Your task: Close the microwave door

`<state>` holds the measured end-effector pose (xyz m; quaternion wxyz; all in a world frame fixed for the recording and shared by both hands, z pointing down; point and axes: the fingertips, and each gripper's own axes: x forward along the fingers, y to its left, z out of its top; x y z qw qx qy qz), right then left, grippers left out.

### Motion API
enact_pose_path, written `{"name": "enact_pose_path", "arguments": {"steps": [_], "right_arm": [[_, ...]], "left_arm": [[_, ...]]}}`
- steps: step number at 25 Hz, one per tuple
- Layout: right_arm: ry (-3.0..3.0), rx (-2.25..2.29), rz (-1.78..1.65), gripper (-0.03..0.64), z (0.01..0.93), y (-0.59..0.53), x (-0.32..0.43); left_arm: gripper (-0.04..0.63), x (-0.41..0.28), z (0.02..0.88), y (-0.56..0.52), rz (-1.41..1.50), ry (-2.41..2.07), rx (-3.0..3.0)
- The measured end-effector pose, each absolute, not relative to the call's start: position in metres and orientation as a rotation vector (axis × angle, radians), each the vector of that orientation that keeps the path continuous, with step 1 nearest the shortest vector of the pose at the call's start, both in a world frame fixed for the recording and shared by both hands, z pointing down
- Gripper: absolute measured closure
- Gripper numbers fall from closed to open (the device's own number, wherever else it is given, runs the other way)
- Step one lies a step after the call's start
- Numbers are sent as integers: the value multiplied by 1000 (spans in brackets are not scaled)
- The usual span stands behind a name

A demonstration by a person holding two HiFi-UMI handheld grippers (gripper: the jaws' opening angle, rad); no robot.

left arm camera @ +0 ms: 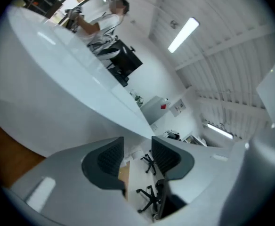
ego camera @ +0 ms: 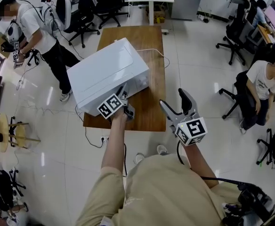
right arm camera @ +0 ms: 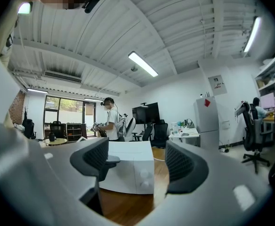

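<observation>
The right gripper point(ego camera: 173, 100) is held nearest the body, off the near right corner of the counter point(ego camera: 137, 32), its jaws spread wide and empty. Farther out, the left gripper point(ego camera: 125, 99) is seen right at the front face of the microwave point(ego camera: 107, 72), jaws drawn nearly together with nothing between them. The microwave is set on the counter, long axis running near-left to far-right, front turned toward the person. The left gripper is judged better placed for the door.
</observation>
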<state>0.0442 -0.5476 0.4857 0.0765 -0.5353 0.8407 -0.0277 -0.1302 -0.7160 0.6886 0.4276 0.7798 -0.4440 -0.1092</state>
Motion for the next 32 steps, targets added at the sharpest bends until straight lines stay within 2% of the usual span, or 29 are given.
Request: {"name": "enact_pose_path", "arguments": {"steps": [3, 15, 17, 21, 23, 26, 32], "right_arm": [[2536, -1562, -80, 252, 488, -544, 34], [2651, -1331, -34, 252, 505, -519, -40], [2663, -1306, -30, 252, 504, -515, -53], [2689, -1272, -15, 252, 501, -506, -79], [2692, -1277, -12, 252, 500, -502, -87], [2678, -1305, -3, 252, 497, -496, -92], [2596, -1394, 30, 252, 490, -476, -92]], "left_arm": [[411, -134, 649, -688, -243, -1149, 2155], [323, -222, 559, -571, -231, -1517, 2550], [292, -240, 549, -555, -195, -1624, 2576], [185, -276, 538, -531, -165, -1840, 2537], [160, -290, 532, -519, -168, -1917, 2512], [138, -305, 520, -498, -157, -2024, 2486], [137, -326, 501, -455, -75, -2238, 2461]]}}
